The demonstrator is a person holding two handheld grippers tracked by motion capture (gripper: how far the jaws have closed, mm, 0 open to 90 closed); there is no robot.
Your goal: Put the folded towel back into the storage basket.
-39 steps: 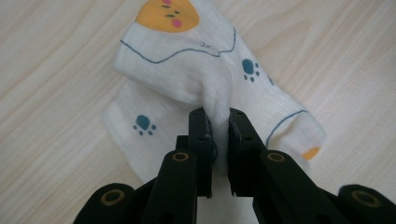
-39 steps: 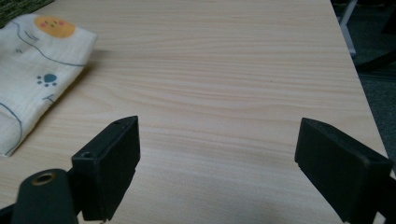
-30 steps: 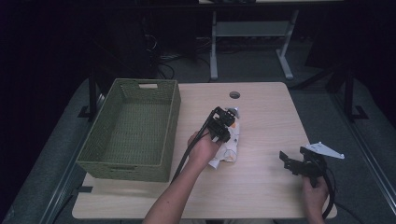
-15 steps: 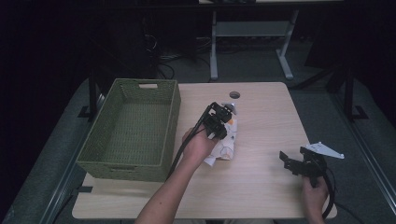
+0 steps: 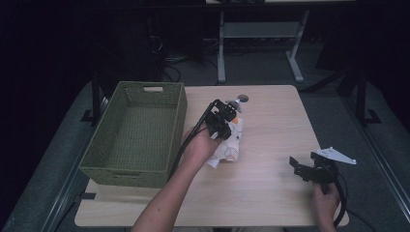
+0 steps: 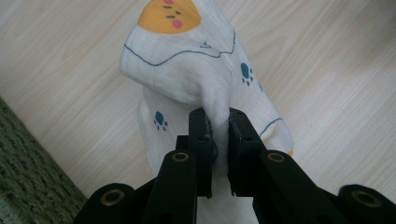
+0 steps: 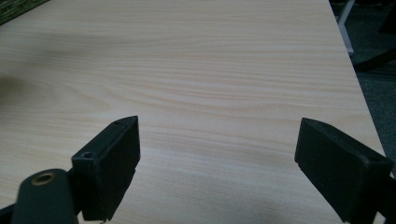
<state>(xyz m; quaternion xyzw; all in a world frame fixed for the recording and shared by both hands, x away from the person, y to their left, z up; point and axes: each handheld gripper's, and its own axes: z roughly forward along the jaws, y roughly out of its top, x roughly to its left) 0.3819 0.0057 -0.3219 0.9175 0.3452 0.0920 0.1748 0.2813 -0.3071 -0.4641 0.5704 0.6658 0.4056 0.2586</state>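
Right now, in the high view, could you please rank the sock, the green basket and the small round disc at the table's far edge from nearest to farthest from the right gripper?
From the right gripper, at the table's near right:
1. Sock, mid-table, pinched by the left gripper.
2. Small round disc, far edge, beyond the sock.
3. Green basket, along the left side.

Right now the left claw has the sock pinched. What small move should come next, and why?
Probably carry the sock toward the green basket. The left claw is shut on a fold of it and part of the sock looks raised off the table. The basket sits open close beside it. The right claw rests open, apart.
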